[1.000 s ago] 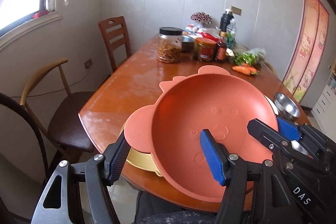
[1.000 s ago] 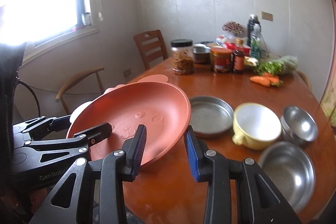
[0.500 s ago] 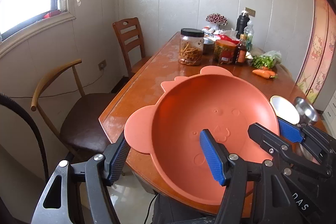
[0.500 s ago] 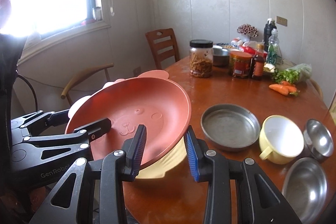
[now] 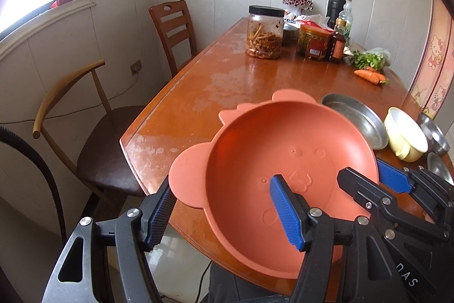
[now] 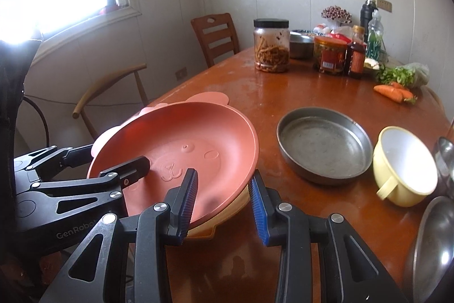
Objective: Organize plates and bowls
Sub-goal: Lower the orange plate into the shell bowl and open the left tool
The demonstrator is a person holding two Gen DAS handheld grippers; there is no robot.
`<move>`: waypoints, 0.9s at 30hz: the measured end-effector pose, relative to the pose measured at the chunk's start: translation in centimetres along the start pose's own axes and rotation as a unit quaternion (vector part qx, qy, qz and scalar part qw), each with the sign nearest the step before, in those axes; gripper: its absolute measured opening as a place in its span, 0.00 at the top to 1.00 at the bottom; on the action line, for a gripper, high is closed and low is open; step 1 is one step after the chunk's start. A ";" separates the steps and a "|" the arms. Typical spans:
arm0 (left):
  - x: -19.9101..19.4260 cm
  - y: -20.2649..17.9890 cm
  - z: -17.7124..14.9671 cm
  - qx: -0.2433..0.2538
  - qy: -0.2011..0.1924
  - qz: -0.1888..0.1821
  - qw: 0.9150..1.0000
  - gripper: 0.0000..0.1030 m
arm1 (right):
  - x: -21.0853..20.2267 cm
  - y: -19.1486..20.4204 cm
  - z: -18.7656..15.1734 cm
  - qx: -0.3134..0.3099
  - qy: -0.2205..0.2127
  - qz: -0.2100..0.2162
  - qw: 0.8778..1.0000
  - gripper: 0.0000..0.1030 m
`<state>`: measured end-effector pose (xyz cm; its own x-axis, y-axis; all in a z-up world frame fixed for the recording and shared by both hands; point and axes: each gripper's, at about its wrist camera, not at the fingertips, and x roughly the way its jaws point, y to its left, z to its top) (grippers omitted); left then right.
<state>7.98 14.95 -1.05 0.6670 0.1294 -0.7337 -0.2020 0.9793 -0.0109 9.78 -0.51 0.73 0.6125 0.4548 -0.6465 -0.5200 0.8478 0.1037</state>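
Terracotta plastic fills most of my left wrist view: the bear-faced plate (image 5: 289, 161), with ear-shaped tabs, sits tilted over the near corner of the wooden table (image 5: 235, 81). My left gripper (image 5: 227, 209) has its fingers set wide, one blue pad under the outer ear tab, the other inside the plate's well; whether the pads actually press the plate I cannot tell from here. My right gripper (image 5: 377, 183) enters from the right with one finger over the rim and a blue pad behind it. Beyond lie a steel pan (image 5: 354, 121), a yellow cup (image 5: 405, 135) and a lidded jar (image 5: 265, 33). In my right wrist view, the same plate (image 6: 181, 144) rests tilted on a yellow dish (image 6: 227, 209) whose edge shows beneath it. My right gripper (image 6: 224, 200) straddles the plate's near rim, jaws parted, left pad inside the well, right pad outside; the grip is not closed tight. The left gripper (image 6: 105, 161) reaches in from the left, one finger lying in the well. Steel pan (image 6: 323, 144) and yellow cup (image 6: 405, 166) stand apart to the right, carrots (image 6: 393, 93) farther back.
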 end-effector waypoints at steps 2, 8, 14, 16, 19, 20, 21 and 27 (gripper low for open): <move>0.4 0.1 -0.1 -0.001 0.004 0.004 1.000 0.35 | 0.5 0.0 -0.1 -0.001 0.004 0.002 1.000 0.62; 1.3 -0.2 -0.3 0.003 0.013 0.009 1.000 0.35 | 1.4 -0.2 -0.7 -0.003 0.014 0.001 1.000 0.62; 2.0 -0.2 -0.4 0.006 0.017 0.026 1.000 0.35 | 1.7 -0.1 -0.9 -0.010 0.010 -0.007 1.000 0.62; 2.1 -0.1 -0.4 0.003 0.017 0.022 1.000 0.35 | 1.8 -0.1 -0.9 -0.012 0.011 -0.008 1.000 0.62; 2.2 0.1 -0.5 -0.001 0.018 0.023 1.000 0.35 | 1.7 0.1 -1.0 -0.016 0.010 -0.011 1.000 0.61; 2.3 0.2 -0.5 -0.003 0.019 0.022 1.000 0.35 | 1.7 0.1 -1.0 -0.018 0.010 -0.013 1.000 0.61; 2.3 0.3 -0.6 -0.004 0.018 0.021 1.000 0.35 | 1.7 0.1 -1.1 -0.019 0.009 -0.014 1.000 0.61; 2.2 0.9 -0.8 -0.013 0.019 0.018 1.000 0.35 | 1.6 0.2 -1.1 -0.020 0.009 -0.013 1.000 0.61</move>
<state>8.67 15.94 -3.22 0.6313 0.1580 -0.7593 -0.2443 0.9697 -0.0013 9.95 0.10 -1.10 0.6158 0.4280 -0.6615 -0.5278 0.8474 0.0570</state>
